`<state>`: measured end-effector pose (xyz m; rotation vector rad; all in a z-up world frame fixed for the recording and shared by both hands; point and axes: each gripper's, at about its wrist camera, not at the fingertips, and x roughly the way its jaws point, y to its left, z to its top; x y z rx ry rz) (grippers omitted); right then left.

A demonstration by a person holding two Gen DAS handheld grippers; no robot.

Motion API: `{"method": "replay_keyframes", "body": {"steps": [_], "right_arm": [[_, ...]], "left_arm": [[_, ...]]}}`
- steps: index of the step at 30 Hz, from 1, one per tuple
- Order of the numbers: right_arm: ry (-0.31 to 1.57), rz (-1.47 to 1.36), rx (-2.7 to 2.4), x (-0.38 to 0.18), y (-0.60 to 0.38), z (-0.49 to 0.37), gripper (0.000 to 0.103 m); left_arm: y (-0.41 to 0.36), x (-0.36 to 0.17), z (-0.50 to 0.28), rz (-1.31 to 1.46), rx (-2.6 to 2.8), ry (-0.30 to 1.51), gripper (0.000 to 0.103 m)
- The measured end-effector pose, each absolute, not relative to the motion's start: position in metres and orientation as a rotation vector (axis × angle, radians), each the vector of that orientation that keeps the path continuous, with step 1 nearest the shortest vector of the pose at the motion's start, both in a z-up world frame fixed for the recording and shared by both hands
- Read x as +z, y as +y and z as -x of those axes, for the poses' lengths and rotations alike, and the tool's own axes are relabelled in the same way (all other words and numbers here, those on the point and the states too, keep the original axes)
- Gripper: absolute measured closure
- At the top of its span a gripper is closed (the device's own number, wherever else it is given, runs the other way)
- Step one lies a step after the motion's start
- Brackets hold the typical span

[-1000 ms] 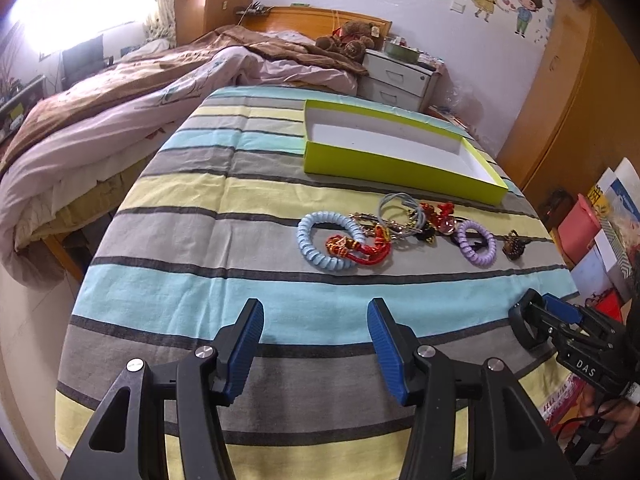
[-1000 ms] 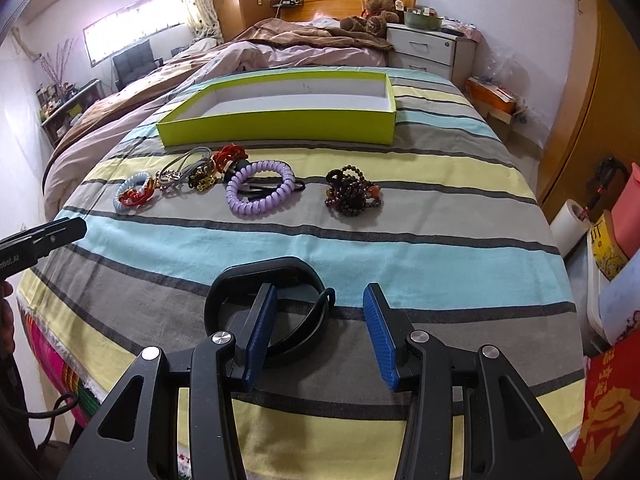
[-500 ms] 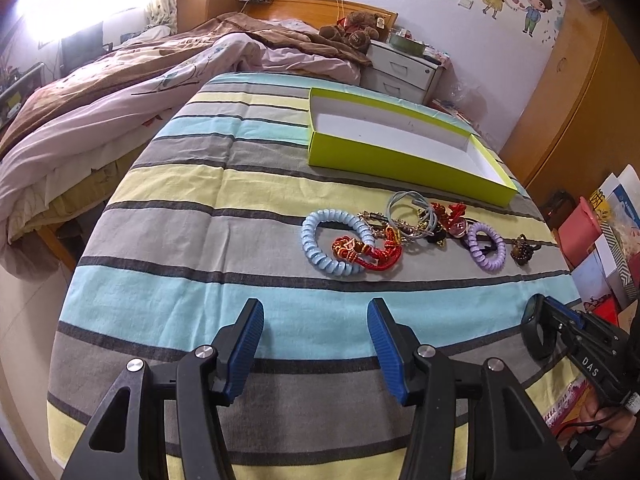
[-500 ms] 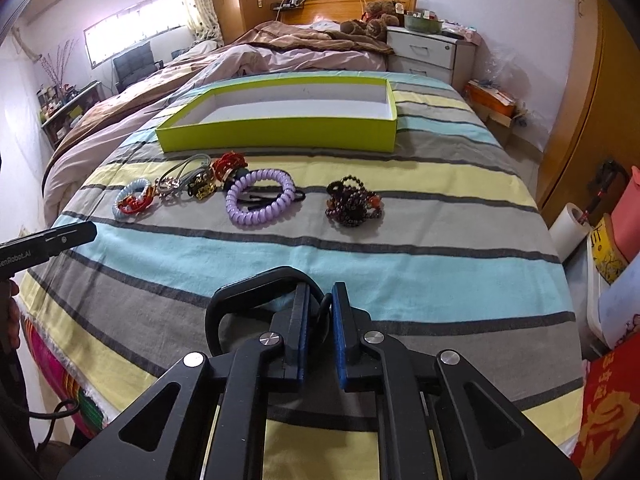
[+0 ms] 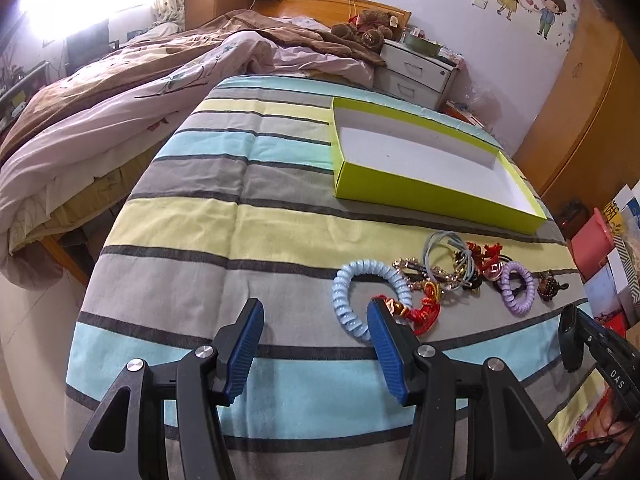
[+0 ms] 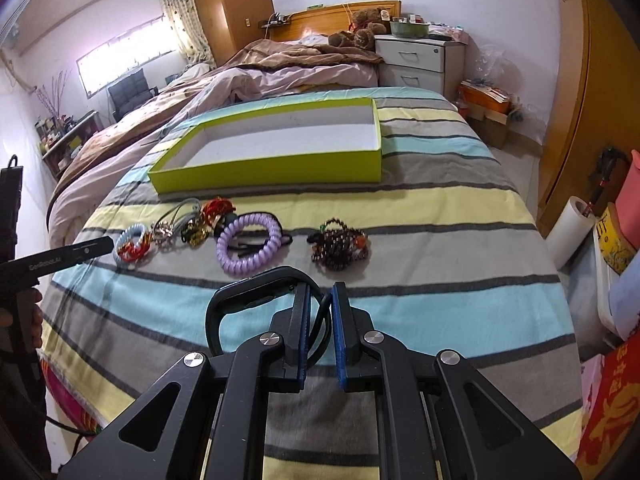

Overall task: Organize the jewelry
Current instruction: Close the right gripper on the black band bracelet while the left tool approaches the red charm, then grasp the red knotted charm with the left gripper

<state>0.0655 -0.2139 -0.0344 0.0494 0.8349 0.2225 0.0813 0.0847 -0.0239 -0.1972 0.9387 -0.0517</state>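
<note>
While the green box (image 6: 276, 170) sat bare on the striped bedspread (image 6: 420, 208), I judged the tidying barely begun: nothing lay inside it, and every piece was out on the cloth in front of it. My right gripper (image 6: 320, 320) had just closed its jaws to a narrow gap on a black band (image 6: 248, 290), pinching one side of the loop while the rest curved out to the left, so the first pickup looked secured but not delivered. My left gripper (image 5: 314, 344) stood wide with nothing between its jaws, its right finger just in front of the blue coil (image 5: 362, 284) and the red knot (image 5: 424, 312). Further along the row lay the grey ties (image 5: 448, 256), a gold chain (image 5: 416, 270), the purple coil (image 6: 248, 248) and a dark bead bracelet (image 6: 340, 246) (set a little apart from the others). They were small, tangled and soft; the coils looked springy.
</note>
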Motion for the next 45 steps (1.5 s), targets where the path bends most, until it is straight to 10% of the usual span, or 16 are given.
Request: {"method": "replay_keyframes", "body": {"steps": [23,31,45], "right_arm": [[0.851,-0.075,0.240,-0.041,-0.217,-0.076,0.092],[0.856,-0.085,0.233,-0.043,-0.219,-0.078,0.092],[0.856,-0.089,0.235,-0.043,-0.219,-0.078,0.092]], "left_arm": [[0.018,-0.027,-0.093,-0.014,-0.150,0.948,0.050],[0.010,-0.032,-0.090,-0.062,-0.169,0.963,0.074],[0.021,-0.022,-0.081,-0.007,-0.170,0.925,0.076]]}}
